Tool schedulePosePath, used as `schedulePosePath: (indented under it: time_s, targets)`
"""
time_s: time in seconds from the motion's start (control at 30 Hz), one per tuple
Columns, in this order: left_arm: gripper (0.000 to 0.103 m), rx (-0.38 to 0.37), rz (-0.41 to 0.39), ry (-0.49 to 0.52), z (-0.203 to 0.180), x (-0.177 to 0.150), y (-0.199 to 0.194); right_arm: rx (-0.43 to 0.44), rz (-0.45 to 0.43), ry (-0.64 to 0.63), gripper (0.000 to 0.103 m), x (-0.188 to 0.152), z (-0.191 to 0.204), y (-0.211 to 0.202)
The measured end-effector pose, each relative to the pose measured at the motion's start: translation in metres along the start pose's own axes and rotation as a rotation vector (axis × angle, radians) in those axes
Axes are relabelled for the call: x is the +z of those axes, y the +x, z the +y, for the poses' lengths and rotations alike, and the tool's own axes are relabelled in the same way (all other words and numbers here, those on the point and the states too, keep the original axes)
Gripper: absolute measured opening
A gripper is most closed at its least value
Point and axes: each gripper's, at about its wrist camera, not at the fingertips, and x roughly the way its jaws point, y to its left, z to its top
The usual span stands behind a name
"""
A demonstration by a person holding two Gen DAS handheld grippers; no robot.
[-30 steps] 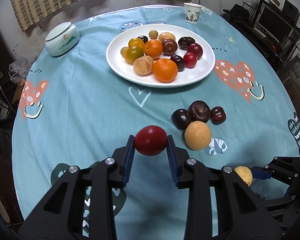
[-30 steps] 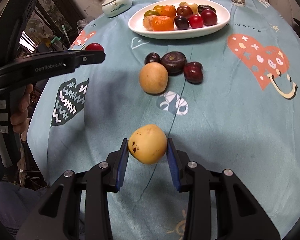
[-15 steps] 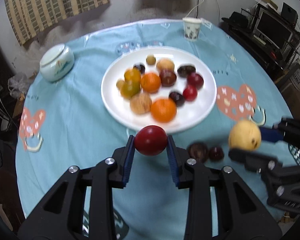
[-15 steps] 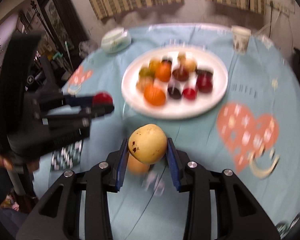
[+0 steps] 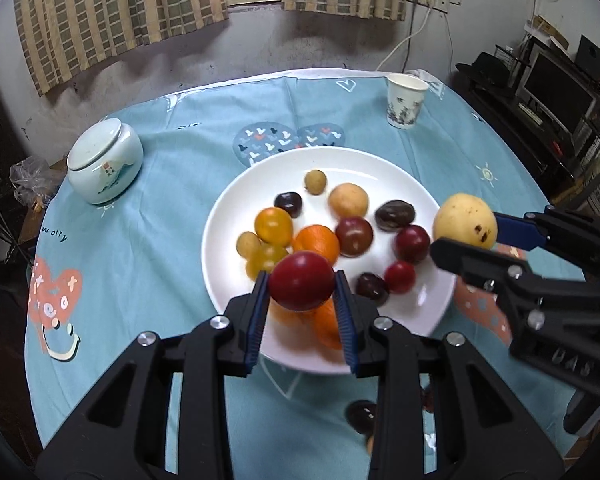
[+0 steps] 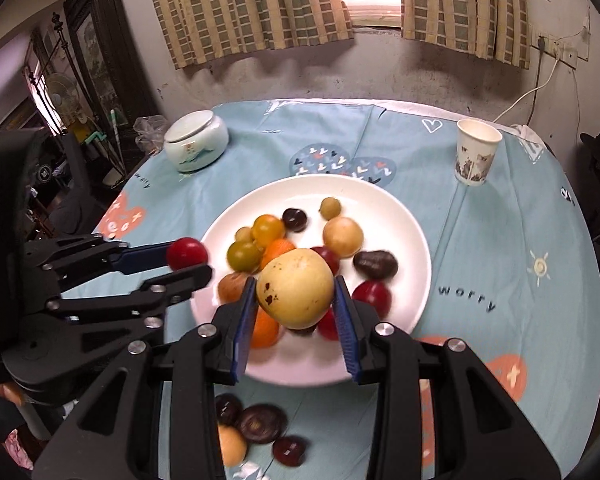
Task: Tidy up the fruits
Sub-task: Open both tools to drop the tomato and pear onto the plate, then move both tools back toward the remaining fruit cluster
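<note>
Two grippers, each clamped on a fruit, above the near part of the white plate.

The left gripper (image 5: 302, 286) has its blue pads closed against a smooth, round dark-red fruit (image 5: 301, 280), which hangs over the plate's (image 5: 228, 216) near left rim. The right gripper (image 6: 296, 289) pinches a pale yellow fruit (image 6: 295, 288), roundish with no clear long axis, brown specks on its left flank, over the plate's near middle. Nearest, on the blue tablecloth (image 6: 520, 240) by its near edge, lie dark fruits (image 6: 260, 424) and a tan one (image 6: 230, 446). The plate carries oranges (image 5: 315, 242), yellow and dark-red fruits. Toward the far edge stand a lidded ceramic jar (image 5: 104, 166) at left and a paper cup (image 5: 405, 100) at right.
</note>
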Motion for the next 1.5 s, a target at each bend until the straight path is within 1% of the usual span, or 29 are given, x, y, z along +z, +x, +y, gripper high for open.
schedulePosePath:
  time_s: [0.13, 0.3, 0.33, 0.37, 0.4, 0.43, 0.5, 0.53, 0.57, 0.67, 0.73, 0.8, 0.83, 0.87, 0.9, 0.97, 1.0, 1.03, 1.07, 1.1, 1.13, 1.17, 1.23, 1.27, 1.3, 1.33, 1.37, 1.43, 1.5]
  targets:
    - [0.033, -0.02, 0.034, -0.019, 0.005, 0.007, 0.02, -0.008, 0.021, 0.001, 0.038, 0.01, -0.005, 0.021]
    - [0.033, -0.029, 0.08, -0.042, 0.005, 0.009, 0.044, -0.005, 0.088, 0.024, 0.038, 0.02, -0.012, 0.054]
    - [0.034, -0.039, 0.084, -0.042, 0.004, 0.009, 0.047, -0.012, 0.095, 0.024, 0.038, 0.021, -0.013, 0.058]
    - [0.04, -0.046, 0.084, -0.039, 0.004, 0.01, 0.048, -0.016, 0.1, 0.024, 0.039, 0.022, -0.014, 0.061]
    - [0.058, -0.043, 0.079, -0.034, 0.003, 0.011, 0.049, -0.024, 0.098, 0.031, 0.046, 0.023, -0.016, 0.063]
    - [0.067, -0.029, 0.063, -0.031, 0.002, 0.011, 0.048, -0.032, 0.085, 0.044, 0.069, 0.025, -0.018, 0.061]
    - [0.073, -0.039, 0.03, -0.031, 0.002, 0.013, 0.043, -0.028, 0.034, 0.074, 0.083, 0.028, -0.021, 0.053]
    - [0.079, -0.039, 0.023, -0.031, 0.002, 0.014, 0.041, -0.027, 0.021, 0.078, 0.083, 0.03, -0.022, 0.05]
    - [0.081, -0.021, 0.015, -0.03, 0.002, 0.015, 0.039, -0.037, 0.012, 0.078, 0.083, 0.033, -0.023, 0.046]
    - [0.082, -0.018, -0.01, -0.047, 0.007, 0.017, 0.027, -0.053, -0.032, 0.091, 0.083, 0.038, -0.026, 0.027]
    - [0.086, -0.009, -0.035, -0.064, 0.011, 0.018, 0.012, -0.049, -0.095, 0.114, 0.084, 0.04, -0.029, 0.002]
    - [0.086, 0.025, -0.109, -0.07, 0.013, 0.018, -0.013, -0.052, -0.17, 0.112, 0.083, 0.041, -0.027, -0.024]
    - [0.086, 0.026, -0.129, -0.067, 0.013, 0.018, -0.023, -0.079, -0.221, 0.093, 0.083, 0.041, -0.022, -0.042]
    - [0.088, 0.033, -0.178, -0.071, 0.014, 0.018, -0.04, -0.139, -0.294, 0.066, 0.083, 0.039, -0.014, -0.063]
    - [0.091, 0.043, -0.214, -0.082, 0.015, 0.017, -0.056, -0.178, -0.368, 0.034, 0.084, 0.036, -0.007, -0.083]
    - [0.093, 0.041, -0.277, -0.11, 0.017, 0.017, -0.084, -0.244, -0.555, -0.026, 0.098, 0.023, 0.014, -0.133]
    - [0.093, 0.041, -0.315, -0.115, 0.017, 0.016, -0.098, -0.269, -0.623, -0.034, 0.102, 0.015, 0.02, -0.149]
    - [0.096, 0.049, -0.374, -0.114, 0.015, 0.011, -0.117, -0.28, -0.657, -0.044, 0.102, 0.006, 0.028, -0.164]
    - [0.099, 0.062, -0.413, -0.11, 0.013, 0.008, -0.129, -0.247, -0.629, -0.054, 0.102, 0.0, 0.032, -0.172]
    - [0.101, 0.077, -0.459, -0.104, 0.011, 0.004, -0.143, -0.22, -0.581, -0.053, 0.102, -0.004, 0.033, -0.173]
    - [0.101, 0.088, -0.497, -0.102, 0.008, -0.002, -0.154, -0.201, -0.511, -0.053, 0.102, -0.009, 0.033, -0.17]
    - [0.101, 0.093, -0.523, -0.096, 0.004, -0.009, -0.165, -0.203, -0.437, -0.065, 0.102, -0.02, 0.035, -0.165]
    - [0.101, 0.077, -0.521, -0.073, -0.001, -0.019, -0.175, -0.219, -0.381, -0.049, 0.102, -0.04, 0.033, -0.158]
    - [0.101, 0.075, -0.502, -0.056, -0.005, -0.026, -0.176, -0.206, -0.343, -0.025, 0.102, -0.049, 0.03, -0.153]
    - [0.101, 0.09, -0.488, -0.034, -0.009, -0.033, -0.174, -0.168, -0.275, 0.02, 0.102, -0.064, 0.027, -0.144]
    - [0.101, 0.116, -0.47, -0.008, -0.014, -0.04, -0.17, -0.147, -0.231, 0.056, 0.102, -0.078, 0.024, -0.136]
    - [0.101, 0.131, -0.421, 0.034, -0.02, -0.051, -0.16, -0.135, -0.188, 0.079, 0.102, -0.093, 0.022, -0.127]
    - [0.101, 0.11, -0.342, 0.066, -0.024, -0.068, -0.144, -0.153, -0.113, 0.076, 0.102, -0.116, 0.028, -0.111]
    - [0.101, 0.058, -0.251, 0.07, -0.027, -0.094, -0.121, -0.174, -0.034, 0.059, 0.092, -0.139, 0.032, -0.094]
